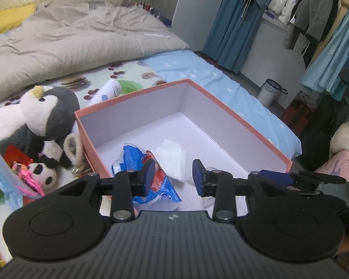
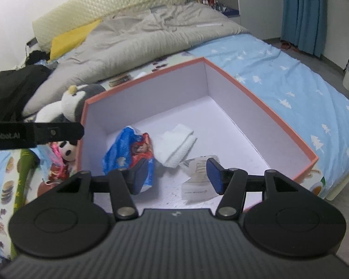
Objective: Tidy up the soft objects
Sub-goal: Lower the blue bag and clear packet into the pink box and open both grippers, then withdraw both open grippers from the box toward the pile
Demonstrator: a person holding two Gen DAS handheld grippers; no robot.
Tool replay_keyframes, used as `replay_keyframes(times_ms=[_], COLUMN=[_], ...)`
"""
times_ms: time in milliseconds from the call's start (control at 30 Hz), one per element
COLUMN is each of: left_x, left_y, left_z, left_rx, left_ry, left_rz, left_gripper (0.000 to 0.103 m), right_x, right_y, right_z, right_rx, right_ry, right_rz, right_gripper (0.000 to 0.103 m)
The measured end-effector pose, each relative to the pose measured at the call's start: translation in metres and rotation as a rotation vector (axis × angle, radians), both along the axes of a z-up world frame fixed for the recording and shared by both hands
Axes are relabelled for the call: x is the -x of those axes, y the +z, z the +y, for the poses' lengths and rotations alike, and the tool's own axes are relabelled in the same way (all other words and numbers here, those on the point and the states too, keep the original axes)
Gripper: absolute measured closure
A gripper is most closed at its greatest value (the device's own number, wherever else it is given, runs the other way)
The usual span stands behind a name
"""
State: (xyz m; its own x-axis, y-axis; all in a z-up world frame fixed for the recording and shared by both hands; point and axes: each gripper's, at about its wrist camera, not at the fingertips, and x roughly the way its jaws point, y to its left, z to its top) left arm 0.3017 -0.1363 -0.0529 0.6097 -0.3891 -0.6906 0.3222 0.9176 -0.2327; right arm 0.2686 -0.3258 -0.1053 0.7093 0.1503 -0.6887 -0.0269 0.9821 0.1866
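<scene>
Left wrist view, left tongs (image 1: pixel 173 177) released above orange box (image 1: pixel 242 118) on bed (image 1: pixel 232 86), right tongs (image 2: pixel 178 175) released too, blue packet (image 1: pixel 149 169) and white cloth (image 1: pixel 172 158) inside box, penguin plush (image 1: pixel 41 114) beside it.

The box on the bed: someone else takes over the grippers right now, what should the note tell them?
Left gripper: open, empty, above the box.
Right gripper: open, empty, also above the box.
In the box: blue snack bag, folded white cloth, a paper slip.
Left to do: plush penguin and small panda toy lie on the bed beside the box.
</scene>
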Motion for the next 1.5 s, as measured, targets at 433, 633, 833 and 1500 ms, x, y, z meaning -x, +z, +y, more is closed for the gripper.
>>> replay_keyframes(times_ms=[433, 633, 833, 1500], left_x=[0.073, 0.106, 0.139, 0.23], left_y=[0.01, 0.013, 0.012, -0.002], left_z=[0.032, 0.05, 0.069, 0.148], left_rx=[0.038, 0.059, 0.067, 0.061], left_ry=[0.046, 0.085, 0.136, 0.34], left_rz=[-0.072, -0.085, -0.098, -0.068], left_gripper=[0.062, 0.062, 0.062, 0.06], right_x=[0.06, 0.079, 0.098, 0.154], right_y=[0.022, 0.024, 0.021, 0.006], right_z=[0.024, 0.037, 0.05, 0.11], right_rx=[-0.02, -0.027, -0.041, -0.018], right_ry=[0.025, 0.059, 0.094, 0.292], right_rz=[-0.116, -0.129, -0.131, -0.13], right_gripper=[0.045, 0.045, 0.045, 0.045])
